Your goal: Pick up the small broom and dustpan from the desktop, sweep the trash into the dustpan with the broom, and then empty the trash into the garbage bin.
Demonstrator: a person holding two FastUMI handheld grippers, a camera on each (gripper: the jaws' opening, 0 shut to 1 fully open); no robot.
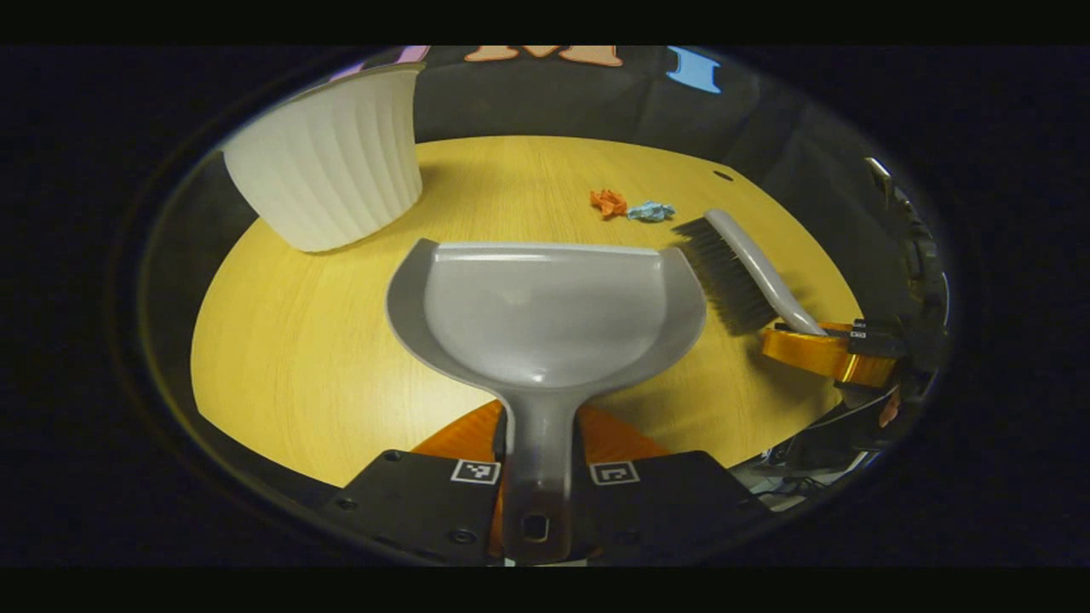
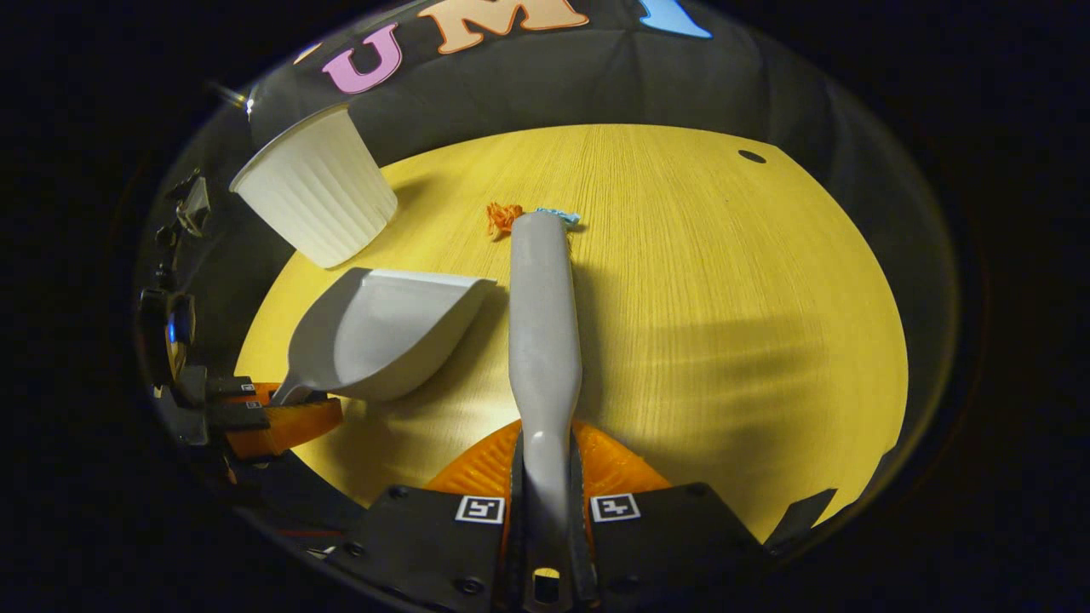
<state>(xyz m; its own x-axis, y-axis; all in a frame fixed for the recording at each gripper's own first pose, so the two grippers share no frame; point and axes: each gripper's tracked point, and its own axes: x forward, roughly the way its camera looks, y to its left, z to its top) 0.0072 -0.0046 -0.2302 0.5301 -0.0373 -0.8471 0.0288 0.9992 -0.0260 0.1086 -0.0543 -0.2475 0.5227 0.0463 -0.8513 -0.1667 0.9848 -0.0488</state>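
Bench: yellow wood-grain bench (image 2: 724, 281) with a curved far edge against the booth's dark cloth wall; a small dark hole (image 2: 751, 157) sits near that edge.
Bin: white ribbed garbage bin (image 1: 332, 162), tapered, standing ahead and to the left of the left gripper (image 1: 542, 477); its inside cannot be seen.
Dustpan: smooth grey plastic dustpan (image 1: 545, 315), scoop-shaped, nothing in its bowl; its handle runs back between the left gripper's fingers, which are clamped on it.
Broom: small grey broom (image 2: 543, 340) with dark bristles, its handle pinched by the right gripper (image 2: 545, 511).
Trash: an orange crumpled scrap (image 1: 608, 203) and a blue scrap (image 1: 651, 211), just beside each other, ahead of the dustpan's lip and at the broom's far tip.
Room: wide bare bench to the right of the broom.
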